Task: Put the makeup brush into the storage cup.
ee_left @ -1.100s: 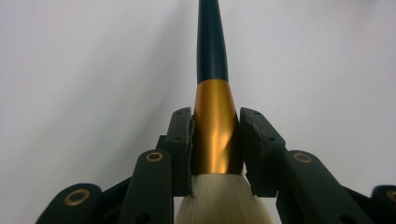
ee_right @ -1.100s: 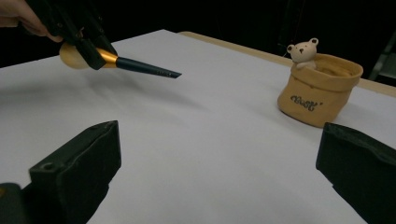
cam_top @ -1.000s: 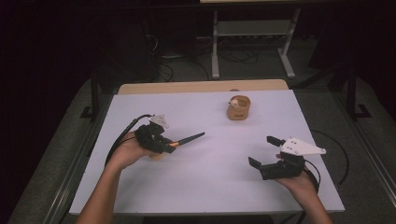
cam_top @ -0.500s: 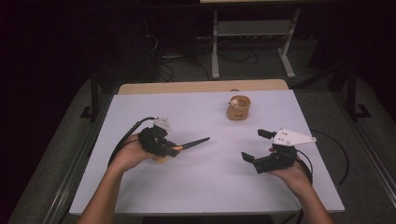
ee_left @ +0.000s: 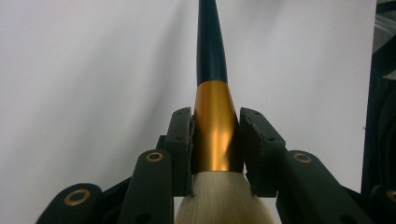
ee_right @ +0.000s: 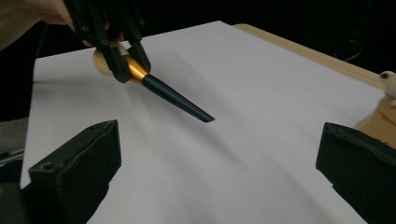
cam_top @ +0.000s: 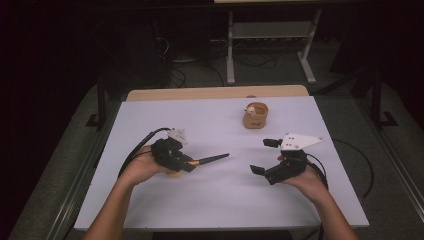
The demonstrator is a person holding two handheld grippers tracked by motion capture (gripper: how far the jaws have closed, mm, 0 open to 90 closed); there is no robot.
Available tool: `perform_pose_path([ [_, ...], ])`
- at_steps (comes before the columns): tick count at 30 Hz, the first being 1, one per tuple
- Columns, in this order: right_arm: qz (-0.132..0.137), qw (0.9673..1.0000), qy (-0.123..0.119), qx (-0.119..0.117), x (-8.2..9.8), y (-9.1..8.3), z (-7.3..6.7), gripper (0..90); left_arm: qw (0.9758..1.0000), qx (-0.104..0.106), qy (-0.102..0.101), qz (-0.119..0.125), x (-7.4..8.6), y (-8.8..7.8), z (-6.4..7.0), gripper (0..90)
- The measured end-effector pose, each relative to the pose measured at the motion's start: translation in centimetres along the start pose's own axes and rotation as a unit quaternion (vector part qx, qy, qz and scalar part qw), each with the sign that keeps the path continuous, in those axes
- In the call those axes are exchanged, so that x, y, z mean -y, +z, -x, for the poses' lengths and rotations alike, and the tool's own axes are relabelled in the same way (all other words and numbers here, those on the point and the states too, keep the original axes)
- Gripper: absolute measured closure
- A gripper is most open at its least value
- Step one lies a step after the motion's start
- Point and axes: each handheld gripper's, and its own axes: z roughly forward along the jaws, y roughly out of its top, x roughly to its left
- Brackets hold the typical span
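Note:
A brush (cam_top: pixel 210 159) with a dark tapered handle, a gold ferrule (ee_left: pixel 215 126) and pale bristles (ee_left: pixel 224 198) is held over the white table (cam_top: pixel 215 200). My left gripper (cam_top: pixel 186 163) is shut on the gold ferrule, handle pointing right toward the other hand. In the right gripper view the brush (ee_right: pixel 175 98) points at the camera, with the left gripper (ee_right: pixel 126 67) clamped on its gold part. My right gripper (cam_top: pixel 265 156) hovers at the right of the table, jaws wide apart with nothing between them, aimed at the handle's tip.
A small wooden holder (cam_top: pixel 255 116) with a pale rounded piece on top stands at the back of the table, right of centre. A wooden board edge (cam_top: pixel 215 93) runs along the far side. A metal stand (cam_top: pixel 270 40) and cables lie on the dark floor beyond.
My right gripper has moved left and slightly away, closer to the brush handle's tip. The left gripper holds the brush in about the same place.

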Motion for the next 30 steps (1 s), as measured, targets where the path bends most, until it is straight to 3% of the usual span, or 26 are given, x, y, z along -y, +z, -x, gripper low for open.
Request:
perform_pose_path([
  [15, -0.036, 0.9984, -0.022, -0.037, 0.2, 0.4, -1.2, 0.0, 0.9994, 0.021, 0.028, -0.007, -1.3, 1.0, 1.4, 66.2],
  [22, -0.055, 0.9966, -0.028, -0.056, 0.3, 1.0, -1.7, 0.0, 0.9979, 0.039, 0.049, -0.016, -1.9, 1.6, 2.1, 66.2],
  [30, -0.072, 0.9938, -0.036, -0.077, 0.4, 1.5, -2.2, 0.0, 0.9967, 0.054, 0.058, -0.017, -2.3, 2.6, 3.1, 66.2],
])
